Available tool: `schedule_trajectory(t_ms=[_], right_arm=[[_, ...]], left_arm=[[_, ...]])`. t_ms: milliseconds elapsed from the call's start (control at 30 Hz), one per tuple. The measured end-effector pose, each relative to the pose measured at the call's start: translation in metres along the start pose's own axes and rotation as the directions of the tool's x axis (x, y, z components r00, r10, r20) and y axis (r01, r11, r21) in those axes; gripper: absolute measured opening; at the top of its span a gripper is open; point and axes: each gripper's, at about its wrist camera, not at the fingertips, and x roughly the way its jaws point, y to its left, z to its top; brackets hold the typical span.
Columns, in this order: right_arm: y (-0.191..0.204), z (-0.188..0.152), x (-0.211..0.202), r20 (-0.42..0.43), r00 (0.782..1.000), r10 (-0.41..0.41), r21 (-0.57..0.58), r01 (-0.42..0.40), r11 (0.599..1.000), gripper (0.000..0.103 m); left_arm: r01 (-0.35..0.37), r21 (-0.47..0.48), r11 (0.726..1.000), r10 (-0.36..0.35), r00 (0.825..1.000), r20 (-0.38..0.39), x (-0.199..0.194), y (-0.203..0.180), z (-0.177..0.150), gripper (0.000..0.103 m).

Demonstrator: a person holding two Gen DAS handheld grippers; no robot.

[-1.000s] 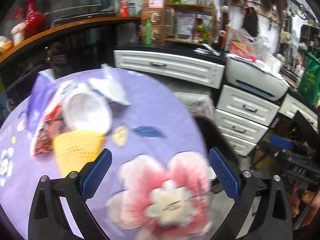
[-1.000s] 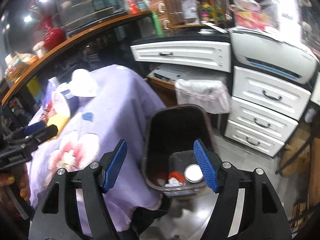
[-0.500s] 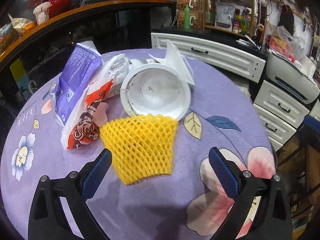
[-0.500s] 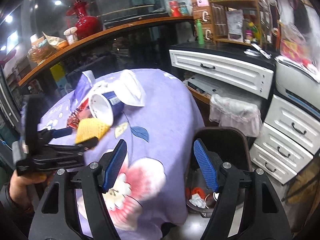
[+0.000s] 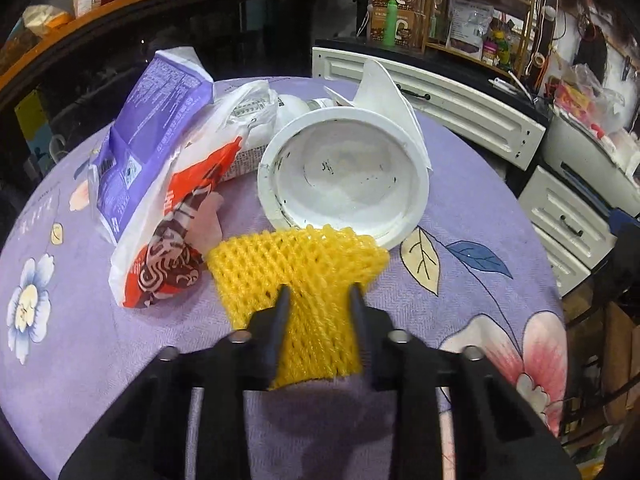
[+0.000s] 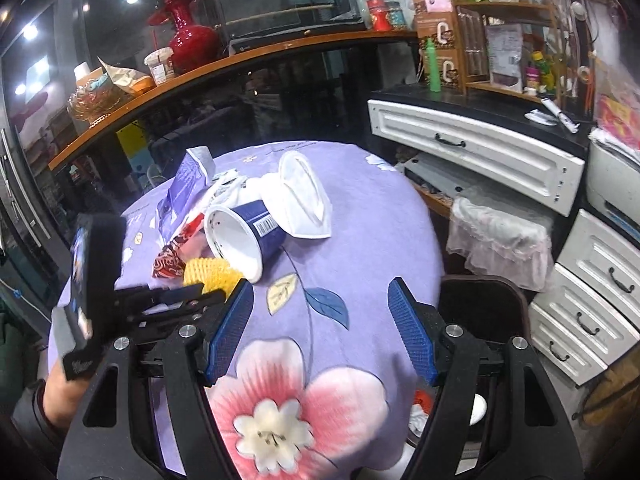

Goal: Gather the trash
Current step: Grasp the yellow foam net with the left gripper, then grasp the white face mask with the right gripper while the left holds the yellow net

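Observation:
My left gripper (image 5: 319,300) is shut on a yellow foam net sleeve (image 5: 304,276) that lies on the purple flowered tablecloth (image 5: 460,184). Behind it lies a tipped blue paper cup with a white inside (image 5: 344,178), a red and white snack bag (image 5: 172,220), a purple packet (image 5: 156,128) and a white mask (image 5: 384,88). In the right wrist view the left gripper (image 6: 200,294) pinches the yellow sleeve (image 6: 212,274) beside the cup (image 6: 244,236). My right gripper (image 6: 320,332) is open and empty above the table's near edge.
A dark trash bin (image 6: 476,308) with some trash inside stands on the floor right of the table. White drawers (image 6: 472,148) and a cluttered shelf (image 6: 508,40) line the back right. A curved wooden counter (image 6: 200,68) runs behind the table.
My left gripper has moved forward and shut on the yellow sleeve. My right gripper has swung left from over the bin toward the table.

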Motion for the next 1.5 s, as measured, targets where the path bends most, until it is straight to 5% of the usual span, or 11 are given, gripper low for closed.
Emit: schedule_trajectory(t_ms=[67, 467, 733, 833, 967, 1500], right_arm=[[0.005, 0.009, 0.014, -0.019, 1.0, 0.016, 0.002, -0.016, 1.0, 0.07], [0.05, 0.076, 0.095, -0.019, 0.999, -0.042, -0.057, 0.041, 0.998, 0.068], [0.047, 0.088, 0.148, -0.096, 0.987, -0.131, -0.055, 0.126, 0.99, 0.042], [0.045, 0.085, 0.155, -0.105, 0.981, -0.165, -0.071, 0.159, 0.985, 0.023], [0.031, 0.08, 0.15, -0.076, 0.976, -0.202, -0.065, 0.198, 0.978, 0.004], [-0.01, 0.05, 0.047, 0.051, 0.985, -0.166, -0.001, 0.166, 0.986, 0.003]], left_arm=[[0.021, -0.019, 1.0, -0.021, 1.0, 0.009, -0.005, 0.006, -0.003, 0.012], [0.098, -0.076, 0.992, -0.087, 0.987, 0.134, -0.045, 0.023, -0.024, 0.011], [0.127, -0.077, 0.989, -0.113, 0.98, 0.167, -0.043, 0.018, -0.025, 0.011], [0.136, -0.08, 0.987, -0.121, 0.978, 0.17, -0.042, 0.019, -0.027, 0.011], [0.14, -0.09, 0.986, -0.122, 0.975, 0.185, -0.042, 0.026, -0.027, 0.011], [0.125, -0.053, 0.991, -0.108, 0.963, 0.248, -0.069, 0.008, -0.024, 0.011]])
